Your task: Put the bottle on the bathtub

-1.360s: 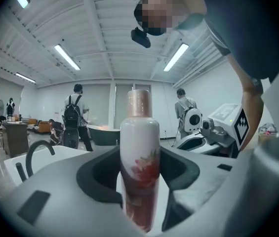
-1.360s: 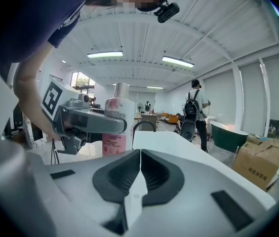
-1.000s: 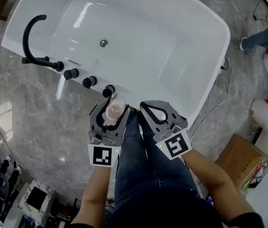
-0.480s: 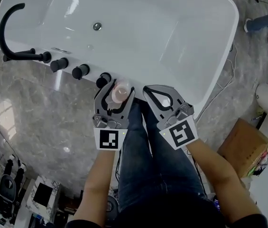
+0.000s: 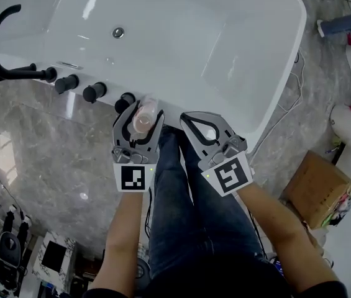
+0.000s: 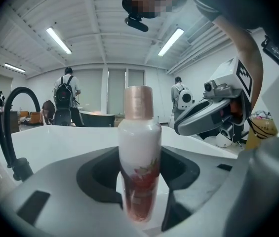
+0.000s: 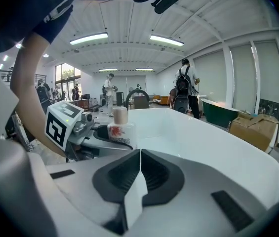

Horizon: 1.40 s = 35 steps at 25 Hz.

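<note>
Near bathtub rim (image 5: 181, 107), left gripper's (image 5: 141, 113) jaws clamp bottle (image 6: 139, 147).

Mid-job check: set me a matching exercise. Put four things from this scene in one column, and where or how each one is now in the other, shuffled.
Things:
1. bottle
2. right gripper
3. black faucet
4. cardboard box

Places or states:
A. on the floor, right of the bathtub
B. jaws together, nothing between them
C. upright between the jaws of the left gripper
D. on the bathtub rim, at the head view's left

Pairs: 1-C, 2-B, 3-D, 4-A
</note>
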Each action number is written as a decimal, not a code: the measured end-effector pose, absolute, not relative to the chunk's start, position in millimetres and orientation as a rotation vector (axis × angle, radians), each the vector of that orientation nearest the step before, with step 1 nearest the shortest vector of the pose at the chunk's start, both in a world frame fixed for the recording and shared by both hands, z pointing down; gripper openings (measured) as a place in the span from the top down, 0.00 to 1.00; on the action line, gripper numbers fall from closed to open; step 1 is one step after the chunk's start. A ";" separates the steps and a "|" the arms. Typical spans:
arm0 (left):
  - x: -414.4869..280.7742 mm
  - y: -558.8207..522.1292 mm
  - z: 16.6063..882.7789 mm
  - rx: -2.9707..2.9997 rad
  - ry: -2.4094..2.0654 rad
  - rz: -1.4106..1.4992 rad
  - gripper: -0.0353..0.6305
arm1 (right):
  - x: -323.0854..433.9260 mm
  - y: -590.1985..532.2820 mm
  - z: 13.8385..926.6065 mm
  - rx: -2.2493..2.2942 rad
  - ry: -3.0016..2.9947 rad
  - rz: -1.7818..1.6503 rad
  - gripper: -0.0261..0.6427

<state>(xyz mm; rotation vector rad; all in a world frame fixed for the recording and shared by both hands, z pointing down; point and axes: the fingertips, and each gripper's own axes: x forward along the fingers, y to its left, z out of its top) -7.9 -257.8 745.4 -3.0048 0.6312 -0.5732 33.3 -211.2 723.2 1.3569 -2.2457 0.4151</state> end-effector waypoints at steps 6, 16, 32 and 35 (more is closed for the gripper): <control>-18.5 -252.4 745.3 -3.015 0.666 -0.578 0.59 | 30.6 -207.7 719.3 1.357 -2.252 0.410 0.92; -24.2 -249.3 745.4 -3.115 0.651 -0.560 0.51 | 34.3 -207.2 693.0 1.423 -2.239 0.390 0.92; -99.4 -286.8 507.3 -3.008 1.157 -0.267 0.84 | 85.3 -231.3 506.7 1.810 -2.198 0.249 0.92; -103.0 -295.1 447.2 -2.937 1.251 -0.121 0.91 | 93.7 -234.1 461.4 1.868 -2.201 0.202 0.92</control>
